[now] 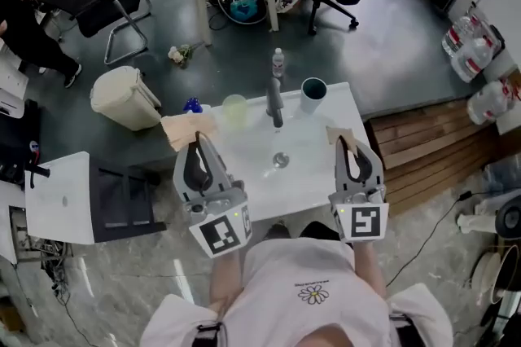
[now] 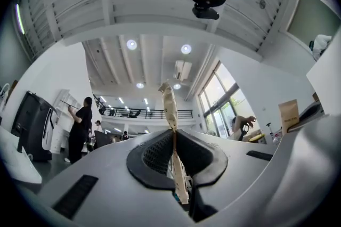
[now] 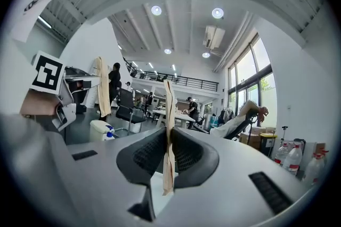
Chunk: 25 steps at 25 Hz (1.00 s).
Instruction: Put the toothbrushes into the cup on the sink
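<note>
Both grippers are raised above a white sink (image 1: 317, 166). My left gripper (image 1: 198, 143) is shut on a tan paper toothbrush packet (image 1: 187, 129), seen edge-on between the pads in the left gripper view (image 2: 171, 114). My right gripper (image 1: 352, 145) is shut on a second tan packet (image 1: 339, 133), which stands upright between its pads in the right gripper view (image 3: 168, 124). A teal cup (image 1: 313, 90) stands at the sink's far right corner, beyond both grippers. A pale green cup (image 1: 234, 110) stands left of the faucet (image 1: 275, 103).
A water bottle (image 1: 278, 62) stands behind the faucet, and a blue-capped bottle (image 1: 192, 105) stands at the sink's far left. A cream bin (image 1: 124, 97) is on the floor to the left. Wooden boards (image 1: 423, 143) lie to the right. A white cabinet (image 1: 61, 199) is near left.
</note>
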Available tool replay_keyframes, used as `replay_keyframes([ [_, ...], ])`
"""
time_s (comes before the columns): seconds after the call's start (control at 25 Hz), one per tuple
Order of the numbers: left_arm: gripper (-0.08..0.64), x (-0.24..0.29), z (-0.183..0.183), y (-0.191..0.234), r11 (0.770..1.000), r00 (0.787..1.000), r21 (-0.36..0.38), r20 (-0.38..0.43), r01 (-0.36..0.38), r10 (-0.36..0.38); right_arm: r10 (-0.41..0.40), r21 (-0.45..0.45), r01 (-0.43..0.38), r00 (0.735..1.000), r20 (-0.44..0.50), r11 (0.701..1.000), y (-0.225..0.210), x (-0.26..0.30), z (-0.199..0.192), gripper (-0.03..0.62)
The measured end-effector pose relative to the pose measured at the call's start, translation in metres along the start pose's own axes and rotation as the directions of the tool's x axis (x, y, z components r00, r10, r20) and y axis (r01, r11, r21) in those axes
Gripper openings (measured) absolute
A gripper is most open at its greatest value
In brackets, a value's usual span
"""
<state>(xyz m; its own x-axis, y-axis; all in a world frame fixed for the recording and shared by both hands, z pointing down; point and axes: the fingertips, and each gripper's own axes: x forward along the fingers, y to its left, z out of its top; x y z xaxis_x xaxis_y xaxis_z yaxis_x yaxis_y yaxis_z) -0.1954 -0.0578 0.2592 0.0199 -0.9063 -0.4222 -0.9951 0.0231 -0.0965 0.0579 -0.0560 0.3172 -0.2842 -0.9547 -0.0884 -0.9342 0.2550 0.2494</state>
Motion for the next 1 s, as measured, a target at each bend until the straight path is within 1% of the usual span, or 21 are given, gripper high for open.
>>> replay_keyframes([
  [0.12, 0.031, 0.007, -0.01, 0.0, 1.0, 1.0, -0.013, -0.019, -0.01, 0.009, -0.006, 0.002, 0.006, 1.0, -0.001, 1.0, -0.009, 0.015, -0.001, 0.026],
  [0.28, 0.031, 0.012, -0.022, -0.009, 1.0, 0.999, -0.027, -0.054, 0.0, -0.002, 0.0, 0.025, 0.0, 1.0, 0.002, 1.0, -0.021, 0.033, -0.002, 0.026],
  [0.48, 0.031, 0.022, -0.004, -0.02, 0.999, 0.999, 0.004, -0.023, -0.034, 0.034, 0.039, 0.017, -0.04, 0.998, 0.043, 0.999, -0.04, 0.059, 0.01, 0.026],
  [0.64, 0.031, 0.026, 0.001, -0.034, 0.998, 0.998, 0.013, -0.011, -0.058, 0.058, 0.056, 0.032, -0.058, 0.996, 0.075, 0.998, -0.056, 0.064, 0.014, 0.026],
  [0.88, 0.031, 0.029, 0.013, -0.039, 0.997, 0.998, 0.027, 0.007, -0.07, 0.07, 0.078, 0.056, -0.084, 0.992, 0.095, 0.995, -0.06, 0.069, 0.018, 0.026],
  [1.0, 0.031, 0.033, 0.011, -0.038, 0.997, 0.997, 0.03, 0.002, -0.072, 0.072, 0.083, 0.083, -0.092, 0.99, 0.11, 0.992, -0.058, 0.075, 0.02, 0.026],
])
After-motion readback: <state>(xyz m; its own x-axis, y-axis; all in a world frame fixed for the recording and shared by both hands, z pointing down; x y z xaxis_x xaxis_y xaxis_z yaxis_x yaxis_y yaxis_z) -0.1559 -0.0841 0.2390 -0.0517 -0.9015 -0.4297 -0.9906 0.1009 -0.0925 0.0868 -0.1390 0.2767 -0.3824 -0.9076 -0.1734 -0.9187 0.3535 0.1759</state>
